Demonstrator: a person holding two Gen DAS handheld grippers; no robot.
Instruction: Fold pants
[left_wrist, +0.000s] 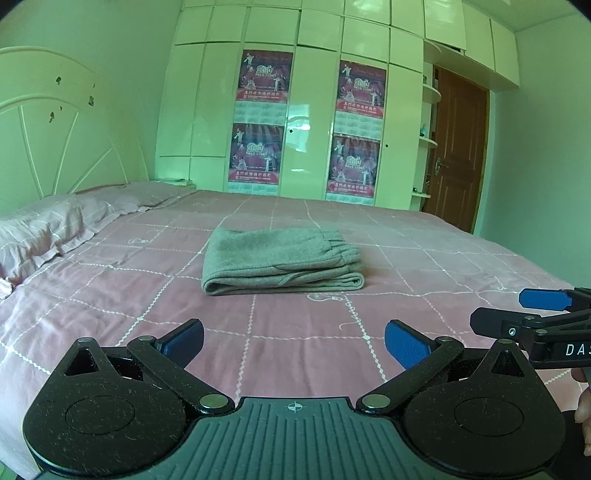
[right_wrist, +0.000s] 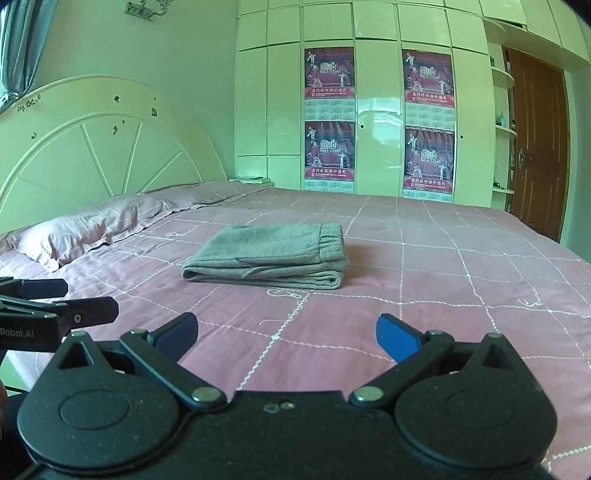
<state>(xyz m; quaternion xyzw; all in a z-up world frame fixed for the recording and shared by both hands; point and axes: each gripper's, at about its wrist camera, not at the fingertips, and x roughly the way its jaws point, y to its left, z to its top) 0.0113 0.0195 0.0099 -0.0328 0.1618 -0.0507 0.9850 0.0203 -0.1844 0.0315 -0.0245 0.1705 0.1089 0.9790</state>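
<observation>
Grey pants (left_wrist: 282, 261) lie folded in a compact stack in the middle of the pink checked bed (left_wrist: 295, 350), elastic waistband at the right end; they also show in the right wrist view (right_wrist: 267, 261). My left gripper (left_wrist: 293, 345) is open and empty, held above the bed's near part, well short of the pants. My right gripper (right_wrist: 286, 338) is open and empty, also short of the pants. The right gripper also shows at the right edge of the left wrist view (left_wrist: 532, 310). The left gripper shows at the left edge of the right wrist view (right_wrist: 70, 299).
Pink pillows (right_wrist: 85, 229) lie at the left by a white headboard (right_wrist: 103, 147). A white wardrobe with posters (right_wrist: 369, 122) stands behind the bed. A brown door (right_wrist: 535, 144) is at the right. Part of the person's hand (left_wrist: 585, 406) shows at the right edge.
</observation>
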